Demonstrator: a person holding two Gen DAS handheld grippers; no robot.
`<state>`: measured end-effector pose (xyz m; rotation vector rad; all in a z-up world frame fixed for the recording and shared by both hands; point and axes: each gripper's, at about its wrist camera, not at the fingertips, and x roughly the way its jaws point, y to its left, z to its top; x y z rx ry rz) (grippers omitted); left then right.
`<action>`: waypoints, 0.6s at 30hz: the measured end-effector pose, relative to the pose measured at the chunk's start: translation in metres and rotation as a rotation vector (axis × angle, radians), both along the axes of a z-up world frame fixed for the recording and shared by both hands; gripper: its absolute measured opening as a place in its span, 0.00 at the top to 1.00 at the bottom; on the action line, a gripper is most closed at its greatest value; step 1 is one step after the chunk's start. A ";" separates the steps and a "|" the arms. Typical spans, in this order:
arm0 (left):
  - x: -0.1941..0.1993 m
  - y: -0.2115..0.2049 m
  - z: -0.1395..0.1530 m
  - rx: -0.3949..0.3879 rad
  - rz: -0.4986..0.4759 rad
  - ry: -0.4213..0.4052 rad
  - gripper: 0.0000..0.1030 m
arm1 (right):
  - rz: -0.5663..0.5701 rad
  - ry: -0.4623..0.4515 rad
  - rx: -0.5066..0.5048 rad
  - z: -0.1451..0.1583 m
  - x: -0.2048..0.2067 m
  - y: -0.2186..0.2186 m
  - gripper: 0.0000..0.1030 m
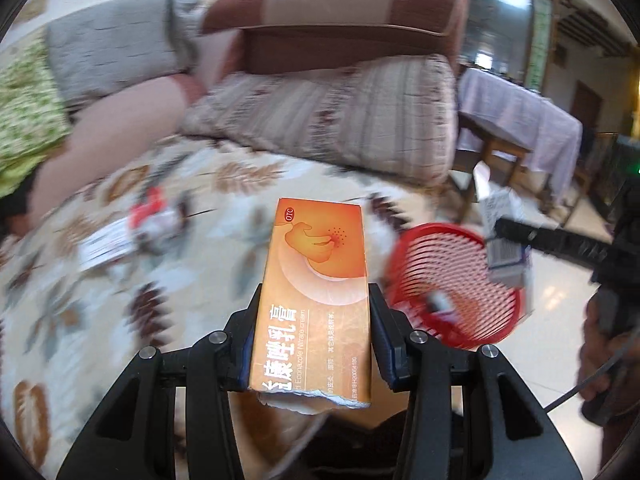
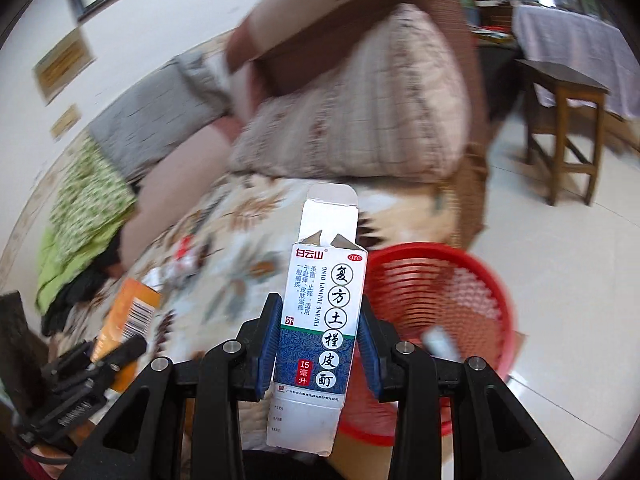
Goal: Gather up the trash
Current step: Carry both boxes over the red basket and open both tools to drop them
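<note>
Over the leaf-patterned bed cover [image 1: 120, 300], both grippers carry flat medicine cartons end-on, each pinched across its narrow width so it juts forward, probably to tip cleanly into the bin. The left gripper [image 1: 314, 312] is clamped on the orange carton [image 1: 320, 280], torn end toward the camera. The right gripper [image 2: 320, 332] is closed on the blue-and-white carton [image 2: 320, 320], flap open at 12 o'clock. The red mesh basket [image 2: 480, 280] sits on the floor just beside the bed edge, at 2 o'clock from the right gripper. More trash, a blurred red-and-white wrapper [image 1: 152, 216], lies on the cover at 10 o'clock from the left gripper
</note>
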<state>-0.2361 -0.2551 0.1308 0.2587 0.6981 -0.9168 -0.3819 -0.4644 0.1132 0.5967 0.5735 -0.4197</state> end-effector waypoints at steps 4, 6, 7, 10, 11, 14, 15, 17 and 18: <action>-0.006 -0.053 0.001 -0.004 -0.093 0.057 0.56 | -0.060 0.023 0.044 -0.018 -0.009 -0.032 0.62; -0.008 -0.077 -0.002 0.005 -0.127 0.093 0.56 | -0.077 0.033 0.066 -0.028 -0.010 -0.041 0.62; -0.009 -0.089 -0.004 0.011 -0.140 0.104 0.56 | -0.079 0.037 0.082 -0.033 -0.008 -0.046 0.62; -0.012 -0.111 -0.010 0.033 -0.165 0.117 0.56 | -0.082 0.053 0.111 -0.044 -0.001 -0.056 0.60; -0.012 -0.116 -0.012 0.033 -0.169 0.124 0.56 | -0.086 0.049 0.120 -0.047 -0.003 -0.058 0.59; -0.011 -0.132 -0.016 0.041 -0.174 0.146 0.55 | -0.105 0.051 0.127 -0.048 -0.005 -0.066 0.49; -0.010 -0.135 -0.017 0.048 -0.175 0.152 0.50 | -0.115 0.051 0.115 -0.046 -0.008 -0.068 0.49; -0.008 -0.141 -0.019 0.050 -0.175 0.168 0.44 | -0.118 0.048 0.105 -0.043 -0.012 -0.068 0.48; -0.008 -0.143 -0.020 0.047 -0.177 0.174 0.42 | -0.118 0.047 0.103 -0.041 -0.015 -0.069 0.47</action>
